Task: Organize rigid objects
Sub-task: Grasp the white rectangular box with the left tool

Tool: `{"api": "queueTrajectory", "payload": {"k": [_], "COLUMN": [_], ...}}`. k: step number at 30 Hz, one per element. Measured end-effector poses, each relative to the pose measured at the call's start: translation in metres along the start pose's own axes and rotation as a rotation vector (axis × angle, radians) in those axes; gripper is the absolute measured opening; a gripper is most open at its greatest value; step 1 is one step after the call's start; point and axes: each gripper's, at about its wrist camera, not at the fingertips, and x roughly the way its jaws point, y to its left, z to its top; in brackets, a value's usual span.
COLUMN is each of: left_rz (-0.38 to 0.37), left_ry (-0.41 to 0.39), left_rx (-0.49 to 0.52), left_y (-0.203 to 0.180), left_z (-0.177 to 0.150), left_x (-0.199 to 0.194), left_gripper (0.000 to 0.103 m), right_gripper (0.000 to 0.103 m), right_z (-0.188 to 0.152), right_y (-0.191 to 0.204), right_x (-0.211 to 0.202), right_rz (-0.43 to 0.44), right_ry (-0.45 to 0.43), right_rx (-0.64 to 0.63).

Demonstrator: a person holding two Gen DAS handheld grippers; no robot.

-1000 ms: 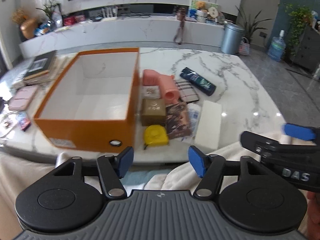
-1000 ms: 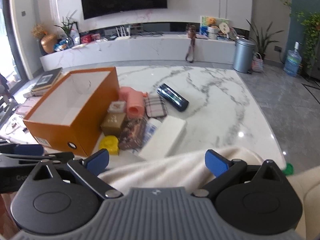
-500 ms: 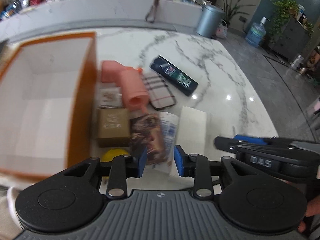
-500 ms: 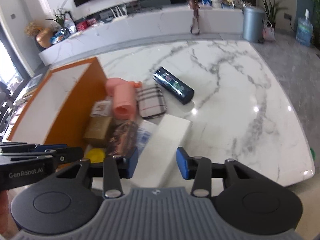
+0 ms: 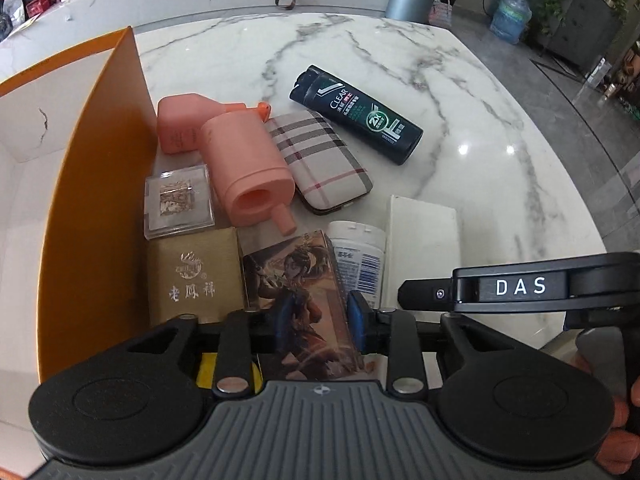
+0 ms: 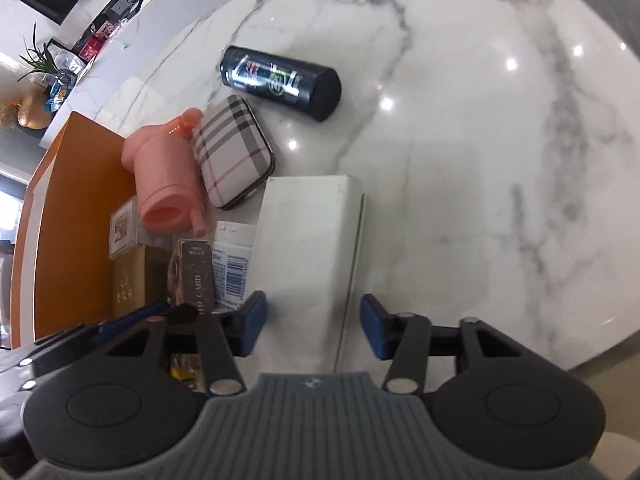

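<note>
Left wrist view: the left hand-held gripper [image 5: 318, 316] has dropped from above the desk [image 5: 480, 120] and clenched on the picture card box [image 5: 296, 280] beside the orange box [image 5: 92, 200]; the right hand-held gripper [image 6: 312, 326], jaws reopening, straddles the white box [image 6: 308, 240] ungripped; both pickups look imminent.

1. The left wrist view looks steeply down along its own fingers [image 5: 358, 322] onto the marble table [image 5: 460, 92], close above the illustrated card box [image 5: 296, 280] lying between them; the orange box [image 5: 92, 208] stands to the left of the fingers.
2. The right wrist view also tilts steeply down and is rolled, close over the white box [image 6: 308, 236] between its fingers [image 6: 252, 320].
3. Both views share the row of items ahead of the fingers — the pink pump [image 5: 244, 172], the plaid case [image 6: 234, 152] and the dark bottle [image 6: 280, 76] — and each sees the other gripper at its edge.
</note>
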Motion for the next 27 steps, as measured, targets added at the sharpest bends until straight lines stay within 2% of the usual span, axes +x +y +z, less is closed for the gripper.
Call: {"api": "queueTrajectory", "payload": {"k": [5,8,9,13,17,18,20,23,25,27], "left_rz": [0.011,0.038,0.035,-0.031,-0.116,-0.112,-0.112,-0.116,-0.071,-0.006], "left_ry": [-0.02,-0.039,-0.047,-0.062,-0.028,-0.023,-0.021,-0.011,-0.016,-0.017], "left_rx": [0.025,0.045,0.05,0.051,0.063,0.073,0.091,0.104,0.13,0.159], "left_y": [-0.002,-0.007,-0.009,-0.017,-0.027,-0.03,-0.036,-0.045,-0.053,-0.059], "left_z": [-0.002,-0.004,-0.005,-0.013,-0.018,-0.019,-0.021,-0.022,-0.023,-0.023], "left_x": [-0.001,-0.004,-0.006,-0.022,-0.023,-0.022,-0.02,-0.014,-0.008,-0.002], "left_gripper": [0.037,0.033,0.032,0.027,0.027,0.029,0.043,0.051,0.058,0.056], "right_gripper": [0.057,0.048,0.041,0.028,0.023,0.023,0.022,0.022,0.022,0.022], "right_z": [0.002,0.003,0.004,0.0,-0.004,-0.005,-0.007,-0.008,-0.008,-0.011], "right_y": [0.009,0.003,0.0,-0.004,0.001,0.002,0.005,0.006,0.008,0.009], "right_x": [0.002,-0.001,-0.002,-0.013,-0.02,-0.021,-0.023,-0.023,-0.023,-0.022], "right_rz": [0.01,0.018,0.027,0.053,0.088,0.104,0.121,0.131,0.154,0.149], "right_ry": [-0.033,-0.059,-0.068,-0.114,-0.149,-0.152,-0.161,-0.165,-0.158,-0.156], "right_rx": [-0.039,-0.009,0.006,0.017,-0.025,-0.036,-0.058,-0.063,-0.08,-0.093]}}
